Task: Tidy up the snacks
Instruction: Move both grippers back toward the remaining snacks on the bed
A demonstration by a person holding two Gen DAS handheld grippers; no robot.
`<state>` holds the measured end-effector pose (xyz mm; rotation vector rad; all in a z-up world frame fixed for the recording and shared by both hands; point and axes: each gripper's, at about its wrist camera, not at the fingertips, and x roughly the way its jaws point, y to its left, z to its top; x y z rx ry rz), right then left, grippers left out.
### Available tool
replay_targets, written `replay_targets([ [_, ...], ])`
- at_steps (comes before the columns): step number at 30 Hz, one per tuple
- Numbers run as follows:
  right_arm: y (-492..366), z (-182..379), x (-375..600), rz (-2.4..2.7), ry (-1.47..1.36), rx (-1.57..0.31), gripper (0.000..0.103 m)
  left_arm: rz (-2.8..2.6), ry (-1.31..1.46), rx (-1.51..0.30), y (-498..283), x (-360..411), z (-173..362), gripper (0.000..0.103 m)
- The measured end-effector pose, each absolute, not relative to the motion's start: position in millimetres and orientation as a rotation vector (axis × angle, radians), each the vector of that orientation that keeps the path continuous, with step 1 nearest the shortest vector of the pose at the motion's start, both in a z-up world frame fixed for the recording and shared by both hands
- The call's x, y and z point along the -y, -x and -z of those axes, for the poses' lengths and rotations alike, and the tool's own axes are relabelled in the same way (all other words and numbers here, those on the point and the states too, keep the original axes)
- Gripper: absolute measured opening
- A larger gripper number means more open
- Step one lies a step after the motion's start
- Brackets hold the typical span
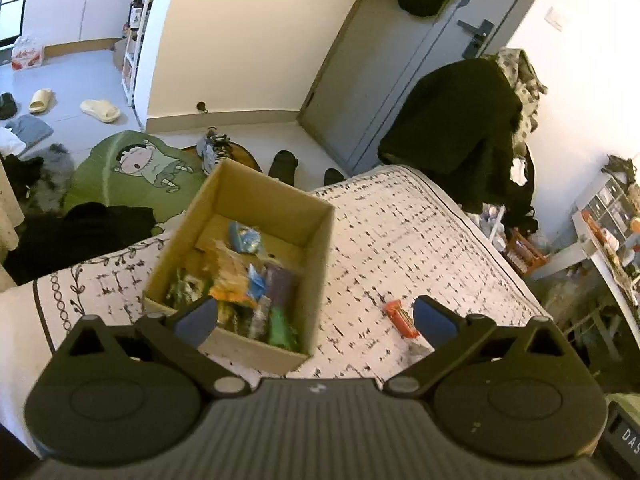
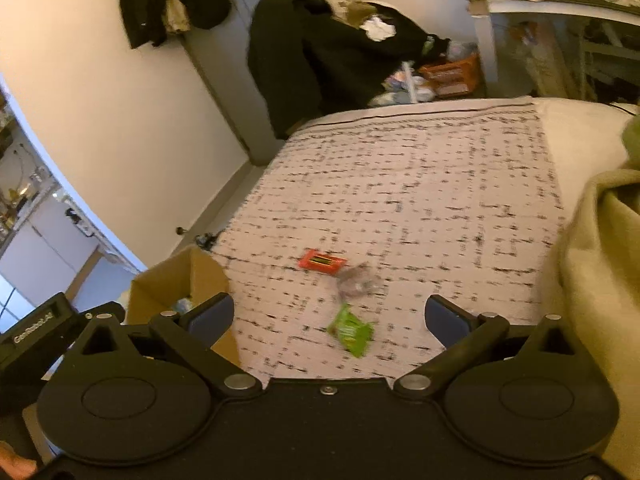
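Patterned bedding covers the bed [image 2: 400, 184], and on it stands a cardboard box [image 1: 256, 200] already holding many snack packets. Three snacks lie outside it: a red packet [image 2: 322, 263], a green packet [image 2: 351, 331] and, between them, something clear and crinkled [image 2: 358, 282].

Both grippers hang above the bed with jaws spread wide and nothing between them: the left gripper [image 1: 316, 316] near the front of the box, the right gripper [image 2: 330, 316] above the green packet.

I think the soft bedding is the main risk. Thin flat packets may sink, so the fingers could pinch cloth or slide off. The light box stands close to the bed's edge and could tip if pushed.

Motion blur spoils the right view; I cannot tell what the clear thing is. The box's contents overlap and print is unreadable.
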<state>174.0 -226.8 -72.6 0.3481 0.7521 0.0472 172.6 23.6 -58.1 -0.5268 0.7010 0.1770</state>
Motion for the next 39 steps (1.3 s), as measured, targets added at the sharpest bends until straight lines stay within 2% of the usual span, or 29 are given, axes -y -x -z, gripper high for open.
replay_targets([
  [12,-167,90,276,0.037,-0.530,-0.811,0.103,-0.072,0.547,-0.781,-170,22,75,0.103],
  [18,-172,103,287,0.059,-0.628,-0.835,0.099,-0.044,0.569,-0.825,-176,42,89,0.102],
  [22,-179,116,289,0.067,-0.708,-0.872,0.085,-0.027,0.591,-0.833,-182,50,100,0.102],
  [29,-197,137,302,0.122,-0.840,-0.912,0.068,-0.013,0.607,-0.870,-198,68,120,0.100],
  [31,-202,146,305,0.126,-0.890,-0.934,0.060,-0.008,0.611,-0.873,-202,73,125,0.099],
  [32,-204,152,306,0.135,-0.916,-0.947,0.057,-0.010,0.610,-0.875,-204,75,128,0.098],
  [34,-208,161,305,0.148,-0.930,-0.980,0.045,-0.012,0.616,-0.880,-208,78,133,0.093],
  [39,-216,170,307,0.221,-0.916,-0.995,0.044,0.007,0.657,-0.925,-223,84,153,0.061],
])
